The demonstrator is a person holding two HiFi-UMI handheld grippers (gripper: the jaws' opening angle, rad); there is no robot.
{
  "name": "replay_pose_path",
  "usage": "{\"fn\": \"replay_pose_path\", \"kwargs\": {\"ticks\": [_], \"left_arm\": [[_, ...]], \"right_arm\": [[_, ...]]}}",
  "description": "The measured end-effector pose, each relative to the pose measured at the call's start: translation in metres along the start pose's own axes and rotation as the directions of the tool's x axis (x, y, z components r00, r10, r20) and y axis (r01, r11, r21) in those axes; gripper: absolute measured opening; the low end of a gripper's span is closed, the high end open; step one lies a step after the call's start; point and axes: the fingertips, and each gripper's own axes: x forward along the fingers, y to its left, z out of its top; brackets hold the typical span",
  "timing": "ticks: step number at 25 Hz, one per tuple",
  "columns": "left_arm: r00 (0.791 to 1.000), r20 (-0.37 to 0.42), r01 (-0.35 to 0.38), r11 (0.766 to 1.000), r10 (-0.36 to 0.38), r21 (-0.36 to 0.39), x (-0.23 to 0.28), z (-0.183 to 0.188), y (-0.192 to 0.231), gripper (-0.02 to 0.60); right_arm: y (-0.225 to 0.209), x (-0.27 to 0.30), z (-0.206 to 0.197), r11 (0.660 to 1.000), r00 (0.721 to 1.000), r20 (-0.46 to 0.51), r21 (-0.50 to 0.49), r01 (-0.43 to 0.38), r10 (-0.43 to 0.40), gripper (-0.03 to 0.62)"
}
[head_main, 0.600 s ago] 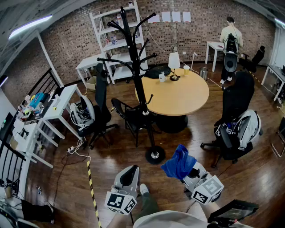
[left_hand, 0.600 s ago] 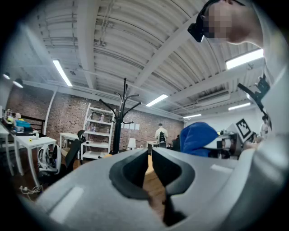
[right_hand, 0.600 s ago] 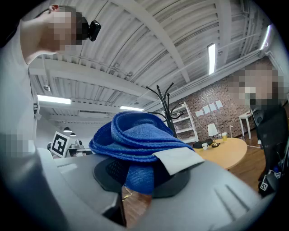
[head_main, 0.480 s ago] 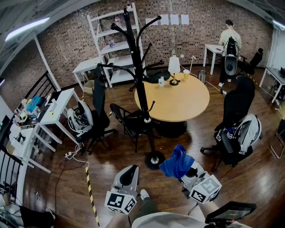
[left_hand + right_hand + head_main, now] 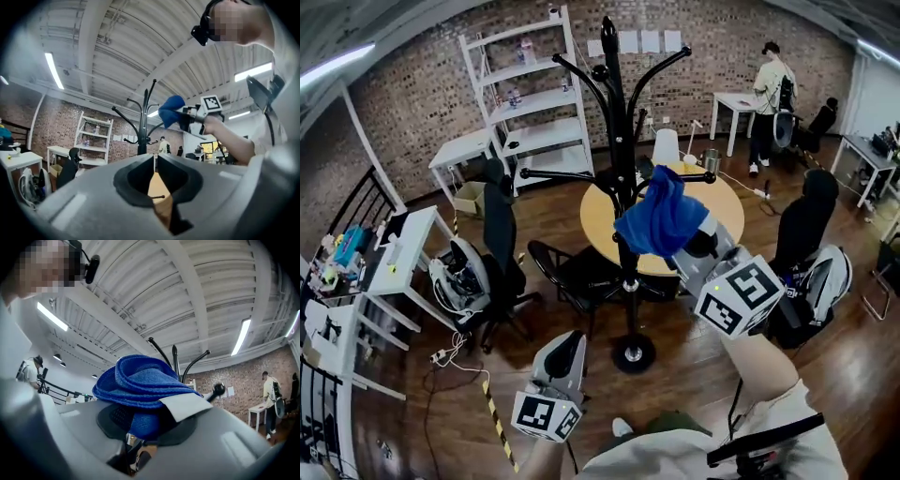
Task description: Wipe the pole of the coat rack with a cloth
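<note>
The black coat rack stands in the middle of the head view, its pole (image 5: 624, 244) rising from a round base (image 5: 633, 354). My right gripper (image 5: 682, 239) is raised beside the upper pole, just right of it, shut on a blue cloth (image 5: 661, 217) that hangs against the pole below the hooks. In the right gripper view the folded cloth (image 5: 140, 380) fills the jaws (image 5: 145, 420), with the rack's hooks (image 5: 175, 359) behind. My left gripper (image 5: 563, 359) hangs low, left of the base, shut with nothing in it. Its view shows the rack (image 5: 143, 123) and the cloth (image 5: 171, 110).
A round wooden table (image 5: 727, 202) with a lamp stands right behind the rack. Black chairs (image 5: 502, 244) flank it. White shelves (image 5: 525, 103) and a white desk (image 5: 403, 253) are at the left. A person (image 5: 769, 89) stands far back right. Yellow-black tape (image 5: 497, 422) runs on the floor.
My right gripper has lifted the blue cloth from low near the rack's base up to the upper pole. The head view has tilted up. The left gripper stays low.
</note>
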Motion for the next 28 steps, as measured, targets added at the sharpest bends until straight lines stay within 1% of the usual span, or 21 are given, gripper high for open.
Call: {"fn": "replay_pose_path", "kwargs": {"ticks": [3, 5, 7, 9, 12, 15, 17, 19, 21, 23, 25, 27, 28], "left_arm": [[1.0, 0.03, 0.009, 1.0, -0.008, -0.011, 0.008, 0.011, 0.011, 0.023], [0.999, 0.032, 0.018, 1.0, -0.018, -0.015, 0.013, 0.015, 0.017, 0.023], [0.999, 0.035, 0.015, 1.0, -0.015, -0.018, 0.016, 0.016, 0.022, 0.023], [0.999, 0.046, 0.016, 1.0, -0.016, -0.016, 0.022, 0.018, 0.023, 0.023], [0.998, 0.051, 0.027, 1.0, -0.026, -0.01, 0.034, 0.018, 0.025, 0.023], [0.998, 0.059, 0.016, 1.0, -0.015, -0.026, 0.039, 0.016, 0.037, 0.023], [0.998, 0.055, 0.029, 0.999, -0.027, -0.031, 0.042, 0.016, 0.04, 0.023], [0.998, 0.045, 0.039, 0.999, -0.038, -0.031, 0.047, 0.014, 0.04, 0.023], [0.999, 0.037, 0.033, 0.999, -0.032, -0.027, 0.053, 0.013, 0.04, 0.023], [0.999, 0.037, 0.021, 1.0, -0.02, -0.022, 0.06, 0.015, 0.042, 0.023], [0.999, 0.042, 0.011, 1.0, -0.011, -0.008, 0.066, 0.019, 0.043, 0.023], [0.999, 0.048, 0.004, 1.0, -0.005, 0.009, 0.073, 0.021, 0.044, 0.023], [0.999, 0.049, 0.003, 1.0, -0.004, 0.015, 0.077, 0.02, 0.044, 0.023]], "right_arm": [[-0.023, 0.048, 0.039, 1.0, 1.0, -0.016, -0.012, 0.021, -0.021, 0.104], [-0.044, 0.074, 0.053, 0.996, 0.995, -0.05, -0.007, 0.089, -0.089, 0.104], [-0.063, 0.093, 0.052, 0.988, 0.985, -0.096, 0.038, 0.146, -0.142, 0.104], [-0.079, 0.104, 0.043, 0.981, 0.976, -0.134, 0.066, 0.183, -0.173, 0.104], [-0.086, 0.111, 0.016, 0.973, 0.963, -0.19, 0.091, 0.212, -0.192, 0.104], [-0.074, 0.109, -0.046, 0.959, 0.94, -0.255, 0.107, 0.261, -0.227, 0.104], [-0.069, 0.105, -0.084, 0.951, 0.927, -0.283, 0.118, 0.287, -0.245, 0.104], [-0.066, 0.103, -0.102, 0.948, 0.931, -0.283, 0.151, 0.28, -0.23, 0.104], [-0.061, 0.102, -0.1, 0.951, 0.947, -0.251, 0.182, 0.251, -0.202, 0.104], [-0.051, 0.097, -0.082, 0.96, 0.967, -0.191, 0.19, 0.204, -0.167, 0.104], [-0.039, 0.081, -0.056, 0.974, 0.985, -0.111, 0.165, 0.152, -0.135, 0.104], [-0.022, 0.057, -0.036, 0.986, 0.996, -0.043, 0.141, 0.084, -0.079, 0.104], [-0.013, 0.045, -0.032, 0.99, 0.999, -0.024, 0.132, 0.048, -0.045, 0.104]]}}
